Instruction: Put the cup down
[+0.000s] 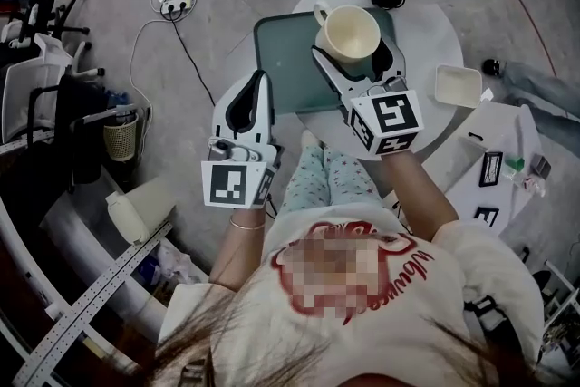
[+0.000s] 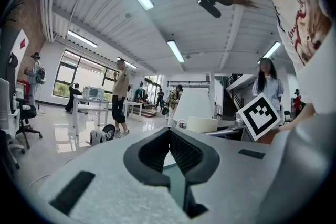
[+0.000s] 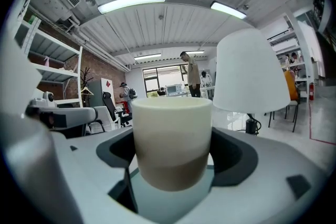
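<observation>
From the head view, the cup is a cream mug with a pale, empty inside. Its handle sticks out at the far left and its mouth faces the camera. It sits over the far right part of a green tray on a round white table. The right gripper reaches forward from a bare forearm, with one jaw on each side of the mug and its marker cube facing up. The left gripper is held lower, just beside the tray's near left corner. Its jaws point forward and are drawn together, and a bracelet shows on the wrist behind it.

In the left gripper view, the left gripper has its dark pads meeting at the tips, with nothing between them (only a sliver of green shows through the gap behind them). The other gripper's marker cube shows to the right, and a white lamp stands beyond it.

In the right gripper view, the cup stands upright and fills the gap of the right gripper. Both pads press against its sides. The upper wall is cream and the lower third is darker. The green tray lies under it, but I cannot tell whether the base touches it. The lamp rises at the right.
</observation>
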`<state>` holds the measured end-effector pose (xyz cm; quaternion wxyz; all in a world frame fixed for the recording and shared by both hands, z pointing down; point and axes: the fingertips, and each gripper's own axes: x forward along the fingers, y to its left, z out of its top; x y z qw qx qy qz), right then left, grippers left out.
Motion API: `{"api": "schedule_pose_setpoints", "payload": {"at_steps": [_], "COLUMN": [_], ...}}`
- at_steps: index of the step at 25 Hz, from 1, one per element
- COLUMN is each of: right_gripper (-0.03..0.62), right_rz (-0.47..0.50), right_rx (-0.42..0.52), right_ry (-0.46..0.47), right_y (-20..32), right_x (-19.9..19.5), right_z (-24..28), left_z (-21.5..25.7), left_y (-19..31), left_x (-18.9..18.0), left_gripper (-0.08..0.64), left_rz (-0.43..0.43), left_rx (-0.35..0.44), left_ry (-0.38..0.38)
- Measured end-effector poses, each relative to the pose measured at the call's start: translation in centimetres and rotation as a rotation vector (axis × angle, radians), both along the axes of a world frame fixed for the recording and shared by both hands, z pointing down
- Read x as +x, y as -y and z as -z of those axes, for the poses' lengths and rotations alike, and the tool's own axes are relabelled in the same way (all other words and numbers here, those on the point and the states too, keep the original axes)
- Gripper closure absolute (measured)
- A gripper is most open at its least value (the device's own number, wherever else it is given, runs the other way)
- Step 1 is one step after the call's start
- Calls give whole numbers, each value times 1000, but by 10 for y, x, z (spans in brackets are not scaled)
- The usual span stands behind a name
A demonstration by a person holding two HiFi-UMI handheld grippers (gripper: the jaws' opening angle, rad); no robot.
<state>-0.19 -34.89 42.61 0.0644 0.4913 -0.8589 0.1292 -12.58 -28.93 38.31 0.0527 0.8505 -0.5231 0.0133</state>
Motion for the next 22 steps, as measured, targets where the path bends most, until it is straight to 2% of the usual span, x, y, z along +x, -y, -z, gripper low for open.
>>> {"api": "schedule_pose_setpoints", "payload": {"at_steps": [22], "right_gripper": [199], "right_rz": [-4], "right_rx": [-24], "right_ry": [-67], "right_y": [20], "right_x": [-20], "right_z": [-59], "left_z": [-33], "left_y": [-18], "left_x": [-42], "left_gripper": [545], "left_rz": [86], "left_rx": [-64], "left_ry": [-12]}}
